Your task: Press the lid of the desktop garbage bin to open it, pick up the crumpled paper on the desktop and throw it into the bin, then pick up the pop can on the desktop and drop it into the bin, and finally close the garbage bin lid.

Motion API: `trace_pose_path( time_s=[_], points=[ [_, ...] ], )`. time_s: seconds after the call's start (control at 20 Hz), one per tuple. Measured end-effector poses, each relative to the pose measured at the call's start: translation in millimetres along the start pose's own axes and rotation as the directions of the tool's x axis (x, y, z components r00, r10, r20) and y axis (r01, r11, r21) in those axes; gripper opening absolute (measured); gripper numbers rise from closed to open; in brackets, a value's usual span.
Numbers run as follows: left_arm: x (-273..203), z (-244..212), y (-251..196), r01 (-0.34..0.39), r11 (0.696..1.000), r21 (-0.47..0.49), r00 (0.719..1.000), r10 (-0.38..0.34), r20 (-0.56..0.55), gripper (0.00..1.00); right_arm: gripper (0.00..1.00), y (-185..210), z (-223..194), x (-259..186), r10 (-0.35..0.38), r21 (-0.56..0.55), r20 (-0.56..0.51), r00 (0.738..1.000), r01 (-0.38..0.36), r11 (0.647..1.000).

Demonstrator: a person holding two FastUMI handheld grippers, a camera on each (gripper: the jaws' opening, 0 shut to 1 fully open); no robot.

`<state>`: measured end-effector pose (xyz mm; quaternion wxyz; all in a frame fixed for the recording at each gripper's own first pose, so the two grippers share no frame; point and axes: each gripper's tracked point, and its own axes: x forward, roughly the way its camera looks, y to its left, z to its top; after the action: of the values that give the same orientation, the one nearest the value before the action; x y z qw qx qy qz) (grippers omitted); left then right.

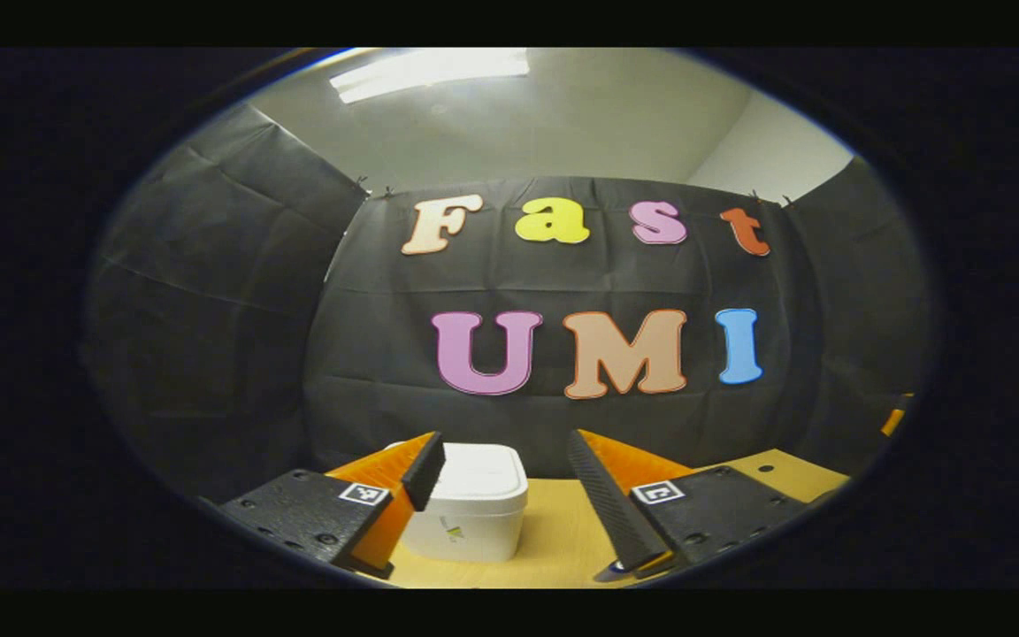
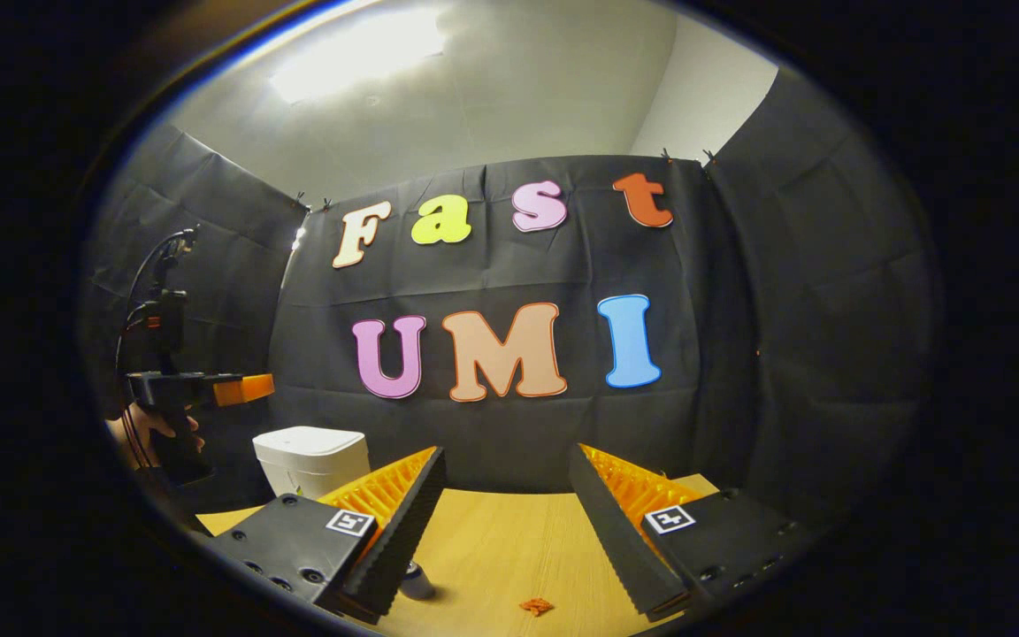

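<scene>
Right gripper view takes in the wooden table (image 2: 492,540) first, broad and bare between its own spread-apart right tool (image 2: 507,495) and the dark back wall, with the white bin (image 2: 310,460), lid down, standing far left where the left tool (image 2: 244,387) hovers above it, likely placed to press that lid. Left gripper view shows that left tool (image 1: 505,473) with fingers apart, empty, bin just beyond. Smallest, near the table's front edge, lie the pop can (image 2: 417,581) and crumpled paper (image 2: 536,606), open room around both.
</scene>
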<state>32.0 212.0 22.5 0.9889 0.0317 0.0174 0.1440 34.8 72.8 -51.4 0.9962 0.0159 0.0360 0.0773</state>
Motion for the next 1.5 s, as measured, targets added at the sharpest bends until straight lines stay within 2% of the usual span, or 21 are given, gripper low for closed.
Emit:
trace_pose_path(
  time_s=[0.15,0.2,0.3,0.45,0.55,0.65,0.9,1.05,1.25,1.35,1.45,1.5],
  points=[
    [36.8,-24.4,31.3,-0.002,1.0,-0.003,0.998,0.001,-0.062,0.31,0.95,17.2,-14.1,9.9,-0.031,-0.022,-0.037,0.999,0.03,0.999],
    [48.7,-36.0,39.7,-0.004,1.0,-0.001,0.996,0.004,-0.086,0.24,0.95,21.8,-14.7,12.1,-0.041,-0.031,-0.042,0.998,0.04,0.999],
    [69.1,-69.3,56.6,-0.017,1.0,0.004,0.987,0.017,-0.16,0.0,0.95,30.1,-20.1,17.1,-0.061,-0.053,-0.057,0.997,0.058,0.997],
    [79.1,-128.4,66.1,-0.003,1.0,-0.031,0.952,-0.007,-0.307,0.0,0.95,40.0,-36.3,25.2,-0.087,-0.069,-0.096,0.992,0.08,0.994],
    [73.2,-149.0,67.4,0.005,0.999,-0.048,0.922,-0.023,-0.386,0.0,0.95,45.1,-44.0,29.0,-0.097,-0.071,-0.121,0.988,0.089,0.993],
    [81.8,-138.3,67.6,0.029,0.999,-0.022,0.948,-0.034,-0.316,0.0,0.95,49.5,-51.8,34.2,-0.102,-0.077,-0.14,0.985,0.092,0.993],
    [81.8,-150.8,65.8,0.007,0.996,0.087,0.959,0.018,-0.284,0.0,0.95,65.5,-68.8,46.6,-0.08,-0.082,-0.195,0.977,0.064,0.995],
    [85.1,-144.6,66.6,0.034,0.992,0.122,0.965,-0.001,-0.261,0.0,0.95,68.6,-65.2,46.1,-0.069,-0.113,-0.192,0.979,0.048,0.992],
    [90.5,-120.9,72.2,0.022,0.997,0.072,0.975,-0.006,-0.223,0.0,0.94,64.5,-57.5,45.0,-0.066,-0.117,-0.174,0.983,0.046,0.992],
    [93.7,-92.1,75.1,-0.009,0.998,0.057,0.988,0.018,-0.156,0.0,0.94,62.9,-53.0,44.3,-0.063,-0.106,-0.168,0.984,0.046,0.993],
    [89.4,-62.1,66.1,0.003,0.999,0.035,0.996,0.0,-0.087,0.0,0.95,59.2,-45.8,43.6,-0.065,-0.103,-0.15,0.987,0.05,0.993],
    [85.2,-48.3,58.1,0.019,1.0,0.016,0.998,-0.018,-0.06,0.24,0.94,56.6,-43.3,43.1,-0.068,-0.105,-0.142,0.987,0.054,0.993]
  ],
)
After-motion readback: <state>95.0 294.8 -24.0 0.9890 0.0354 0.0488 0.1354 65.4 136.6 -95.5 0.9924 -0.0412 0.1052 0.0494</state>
